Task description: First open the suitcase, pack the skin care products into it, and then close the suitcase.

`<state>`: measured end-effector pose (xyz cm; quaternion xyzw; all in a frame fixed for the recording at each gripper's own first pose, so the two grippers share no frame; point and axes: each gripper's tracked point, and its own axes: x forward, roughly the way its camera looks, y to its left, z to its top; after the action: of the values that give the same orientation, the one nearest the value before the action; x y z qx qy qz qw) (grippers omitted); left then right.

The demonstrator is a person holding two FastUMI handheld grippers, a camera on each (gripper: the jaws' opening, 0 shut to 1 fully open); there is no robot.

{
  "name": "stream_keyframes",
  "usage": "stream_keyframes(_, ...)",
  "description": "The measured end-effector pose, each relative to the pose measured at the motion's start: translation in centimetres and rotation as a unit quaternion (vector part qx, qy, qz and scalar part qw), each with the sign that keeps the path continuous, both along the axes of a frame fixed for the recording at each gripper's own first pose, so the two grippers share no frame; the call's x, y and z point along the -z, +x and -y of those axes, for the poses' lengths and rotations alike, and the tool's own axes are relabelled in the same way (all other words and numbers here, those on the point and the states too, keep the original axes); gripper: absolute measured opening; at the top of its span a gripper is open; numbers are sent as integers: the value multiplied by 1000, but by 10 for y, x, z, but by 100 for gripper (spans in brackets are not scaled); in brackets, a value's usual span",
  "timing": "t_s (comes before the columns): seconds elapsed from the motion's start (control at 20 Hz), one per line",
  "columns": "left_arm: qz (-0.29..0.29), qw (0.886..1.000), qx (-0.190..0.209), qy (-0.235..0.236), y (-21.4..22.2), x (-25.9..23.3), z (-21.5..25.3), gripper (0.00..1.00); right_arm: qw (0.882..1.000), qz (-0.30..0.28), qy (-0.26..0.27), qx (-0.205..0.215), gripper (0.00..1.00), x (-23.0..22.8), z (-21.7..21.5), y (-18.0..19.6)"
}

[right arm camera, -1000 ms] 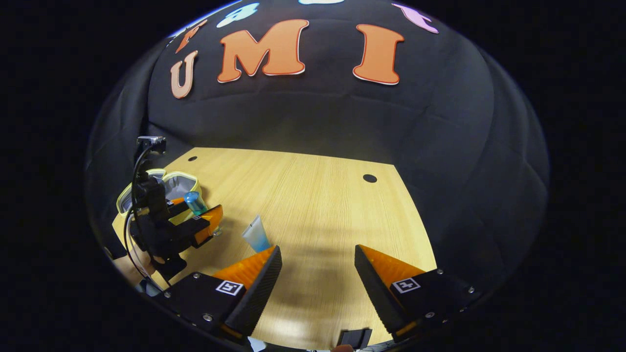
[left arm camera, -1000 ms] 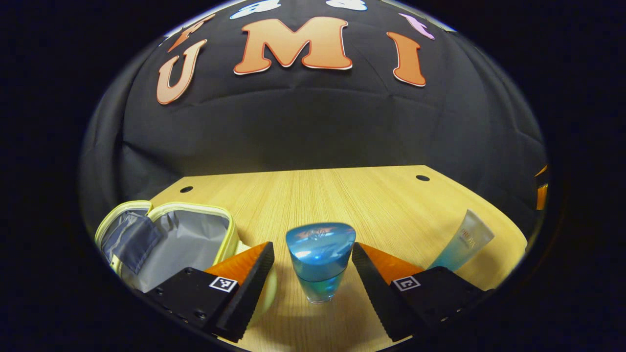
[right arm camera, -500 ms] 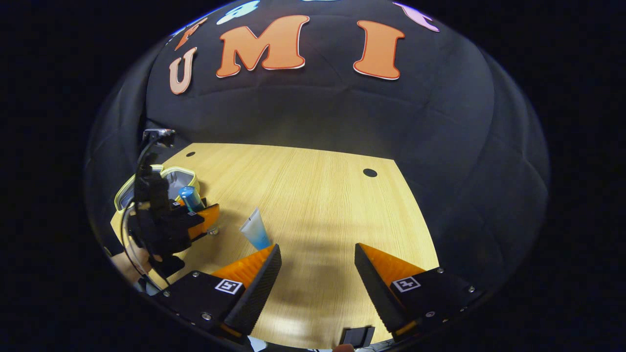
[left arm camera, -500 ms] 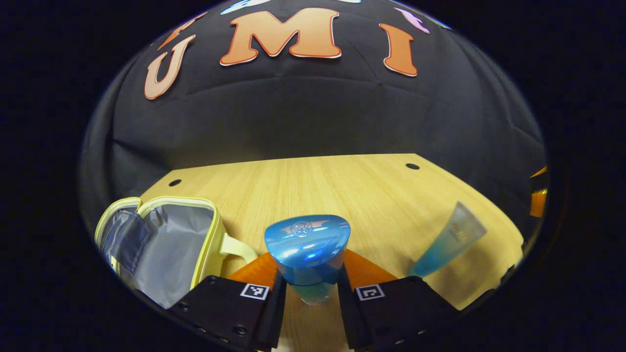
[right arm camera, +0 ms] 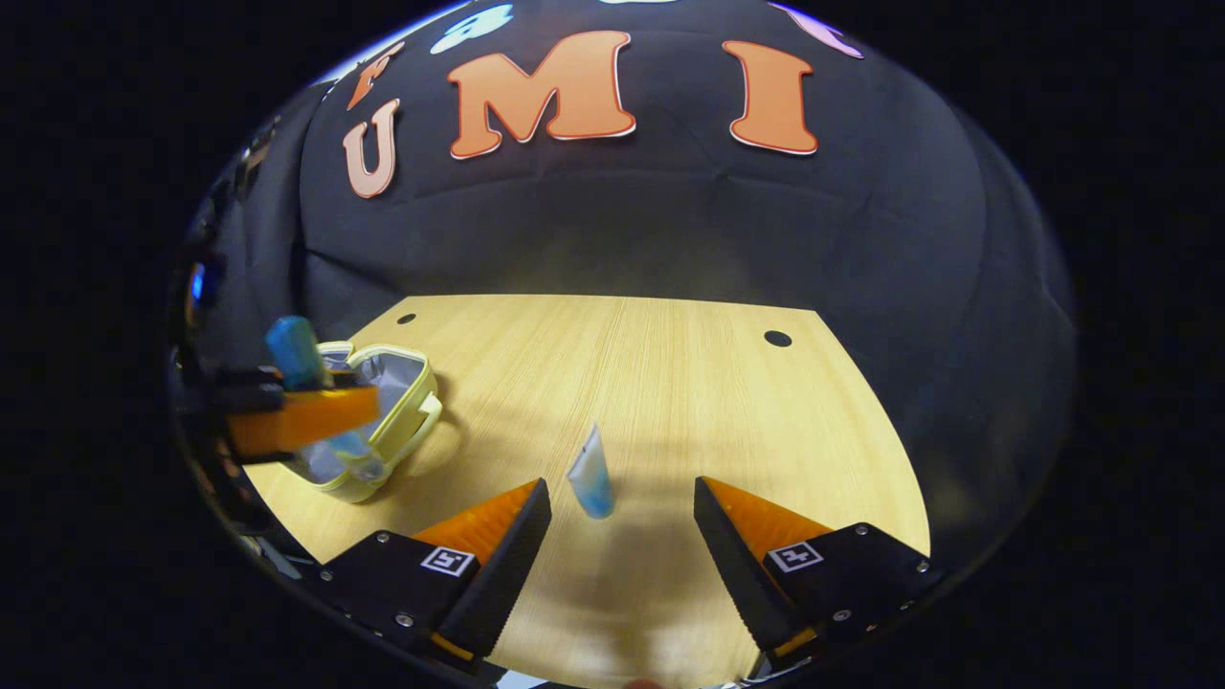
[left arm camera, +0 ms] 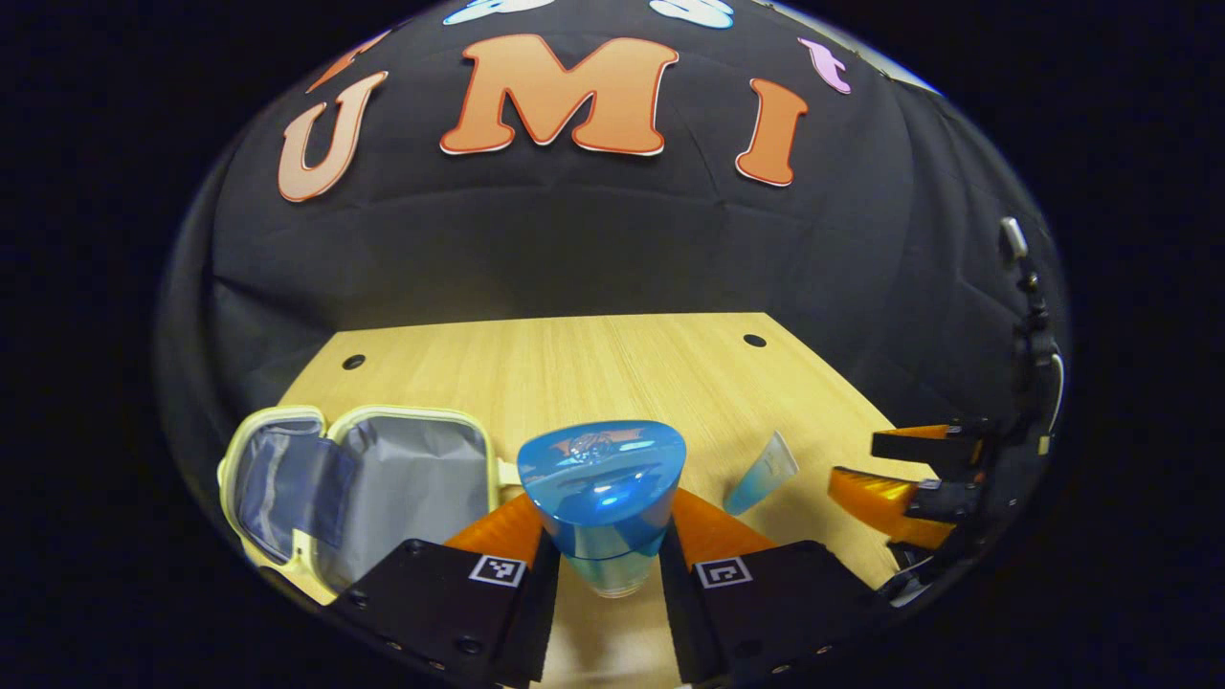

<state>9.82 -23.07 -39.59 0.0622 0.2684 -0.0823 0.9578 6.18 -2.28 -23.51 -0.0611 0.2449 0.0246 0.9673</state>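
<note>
- Two items matter here, and the first lies farthest left: the suitcase (left arm camera: 383, 478), a small pale-yellow zip case, is open on the surface (left arm camera: 612, 373) with its grey lining showing and nothing visible inside.
- Just right of it, the left hand-held gripper (left arm camera: 601, 565) is clamped on the blue-capped bottle (left arm camera: 603, 488); a second ago its fingers stood wide apart on either side of the bottle, so the grasp has only just been made.
- Seen from the right gripper view, that bottle (right arm camera: 295, 352) now appears lifted off the surface and hangs above the open case (right arm camera: 388, 411), so the first skin care item looks about to go in.
- Further right, the pale blue tube (left arm camera: 763, 474) stands on the surface, well apart from the case.
- At the far right, the right hand-held gripper (right arm camera: 622, 522) has its fingers spread wide and holds nothing; it has swung round so that the tube (right arm camera: 590, 476) now sits between them, just ahead, whereas it was off to their left.
- My reading: both hands are working at once, and the tube should be picked next; closing the case remains.
</note>
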Motion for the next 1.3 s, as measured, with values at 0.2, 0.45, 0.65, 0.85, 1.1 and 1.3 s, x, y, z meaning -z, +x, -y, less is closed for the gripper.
stream_keyframes(0.2,3,1000,-18,24,-25,-22,-39,49,999,-40,-8,12,96,52,-7,29)
stream_keyframes(0.45,0,999,-38,27,-47,-30,-78,50,996,-79,-23,38,93,87,4,45)
stream_keyframes(0.65,-14,998,-53,21,-59,-26,-102,50,995,-84,-23,50,92,99,-1,59)
stream_keyframes(0.85,-19,997,-66,20,-64,-25,-116,48,993,-94,-20,62,87,109,0,65)
stream_keyframes(1.1,-30,996,-77,17,-68,-20,-129,50,990,-117,-12,80,73,118,2,64)
stream_keyframes(1.3,-43,996,-73,16,-67,-21,-142,50,989,-122,-2,84,41,111,-6,56)
